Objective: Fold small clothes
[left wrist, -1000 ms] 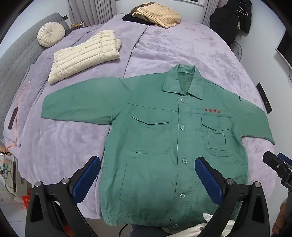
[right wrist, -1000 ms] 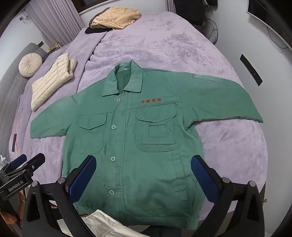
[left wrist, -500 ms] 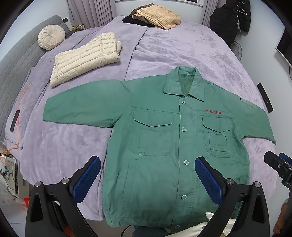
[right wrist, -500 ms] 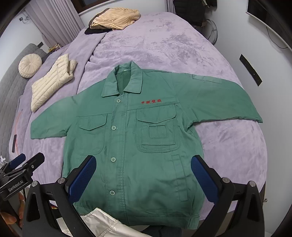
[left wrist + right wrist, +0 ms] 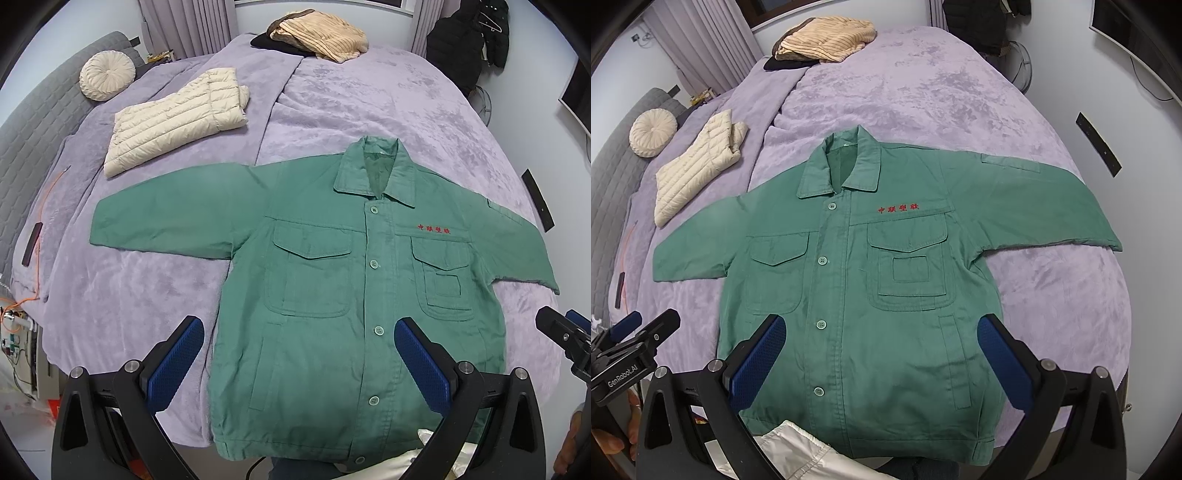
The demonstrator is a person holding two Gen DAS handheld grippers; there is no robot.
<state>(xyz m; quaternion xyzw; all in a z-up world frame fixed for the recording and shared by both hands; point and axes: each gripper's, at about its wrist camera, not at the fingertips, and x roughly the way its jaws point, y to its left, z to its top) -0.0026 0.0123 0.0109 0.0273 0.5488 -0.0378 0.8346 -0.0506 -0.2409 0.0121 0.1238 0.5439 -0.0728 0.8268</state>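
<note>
A green button-up jacket [image 5: 332, 295] with red lettering on the chest lies flat, front up, sleeves spread, on a purple bedspread [image 5: 369, 110]; it also shows in the right wrist view [image 5: 886, 295]. My left gripper [image 5: 299, 354] is open and empty, held above the jacket's lower left part. My right gripper [image 5: 881, 354] is open and empty above the jacket's lower middle. The right gripper's tip shows at the left view's right edge [image 5: 561, 332]; the left gripper shows at the right view's left edge [image 5: 631, 339].
A folded cream puffer jacket [image 5: 173, 122] lies at the far left of the bed. A tan striped garment [image 5: 317, 35] on dark clothes sits at the far end. A round cream cushion [image 5: 107, 75] rests by the grey headboard [image 5: 22, 147]. White fabric [image 5: 798, 454] lies below the jacket's hem.
Both grippers have drifted slightly; the left view has shifted a little so the jacket sits lower and more to the right. Jaws stay open and the jacket has not moved.
</note>
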